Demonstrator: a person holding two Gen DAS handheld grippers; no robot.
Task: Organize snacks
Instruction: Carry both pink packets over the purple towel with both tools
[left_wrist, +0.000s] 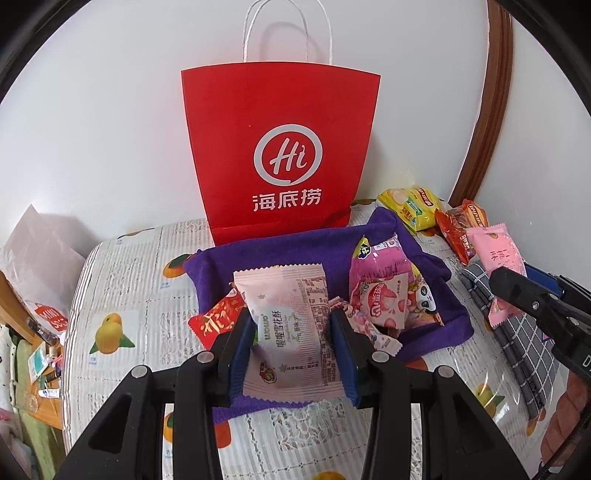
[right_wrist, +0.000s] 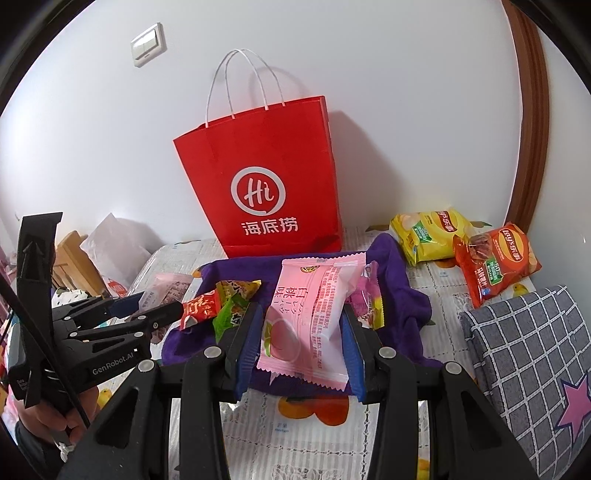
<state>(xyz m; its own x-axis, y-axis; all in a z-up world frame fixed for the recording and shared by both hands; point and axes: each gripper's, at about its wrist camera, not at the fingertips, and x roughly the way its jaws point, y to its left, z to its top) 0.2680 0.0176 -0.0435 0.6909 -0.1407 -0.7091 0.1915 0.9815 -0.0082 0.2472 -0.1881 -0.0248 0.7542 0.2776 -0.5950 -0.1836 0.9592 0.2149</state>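
Clearly clamped: left gripper (left_wrist: 291, 332), blue pads pressed on both sides of a pale pink snack packet (left_wrist: 291, 328) with grey print, held upright above the purple cloth (left_wrist: 221, 266). Just left of that gripper, lying on the cloth, a small red packet (left_wrist: 216, 323). Just right of it, a heap of pink candy bags (left_wrist: 391, 291) on the same cloth. Straight ahead, beyond the cloth and against the white wall, an upright red paper bag (left_wrist: 282, 155) with white twine handles.

Likewise clamped: right gripper (right_wrist: 301, 332), blue pads squeezing a brighter pink peach packet (right_wrist: 310, 317), also raised over the purple cloth (right_wrist: 413, 299). Left of this gripper, on the cloth, a green packet (right_wrist: 231, 310) beside the small red one (right_wrist: 199, 306); further left, the other gripper (right_wrist: 147, 306) with its own packet. Ahead and to the right, past the cloth on the fruit-print table cover (right_wrist: 306, 435), a yellow chip bag (right_wrist: 428, 232) touching a red chip bag (right_wrist: 495, 258). Close on the right, a grey checked cloth (right_wrist: 524, 354) with a pink star.
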